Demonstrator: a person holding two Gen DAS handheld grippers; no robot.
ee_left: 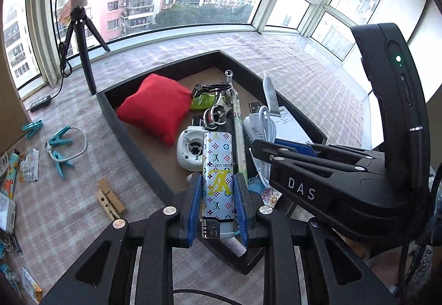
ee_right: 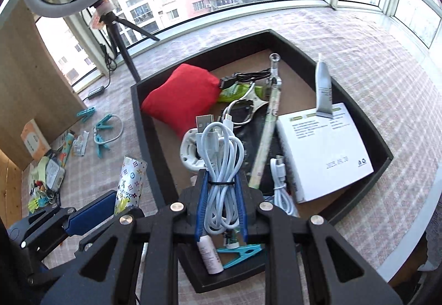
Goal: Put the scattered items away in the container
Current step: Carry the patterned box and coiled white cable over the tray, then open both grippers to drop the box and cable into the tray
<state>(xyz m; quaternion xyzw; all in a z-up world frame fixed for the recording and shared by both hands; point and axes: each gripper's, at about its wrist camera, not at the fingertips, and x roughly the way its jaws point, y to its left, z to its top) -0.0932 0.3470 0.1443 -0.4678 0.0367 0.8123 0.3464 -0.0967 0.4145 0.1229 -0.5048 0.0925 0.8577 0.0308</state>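
Note:
My left gripper [ee_left: 217,191] is shut on a white patterned lighter [ee_left: 217,175] and holds it above the near corner of the black tray [ee_left: 129,136]. My right gripper [ee_right: 221,194] is shut on a bundled white USB cable [ee_right: 221,161], also above the tray [ee_right: 143,117]. The tray holds a red pouch [ee_right: 181,99], a white box [ee_right: 323,147], a grey tube [ee_right: 323,87], a clear rod [ee_right: 269,122], a white round part [ee_right: 190,151] and other small items. The lighter [ee_right: 131,179] and left gripper [ee_right: 91,211] show at the right wrist view's lower left.
On the checked cloth left of the tray lie teal clips [ee_left: 59,139], a short white cable [ee_left: 80,145], wooden pegs [ee_left: 110,198], packets [ee_left: 29,165] and more clutter [ee_right: 47,175]. A ring light tripod [ee_left: 83,51] and power strip [ee_left: 40,103] stand at the back left by the window.

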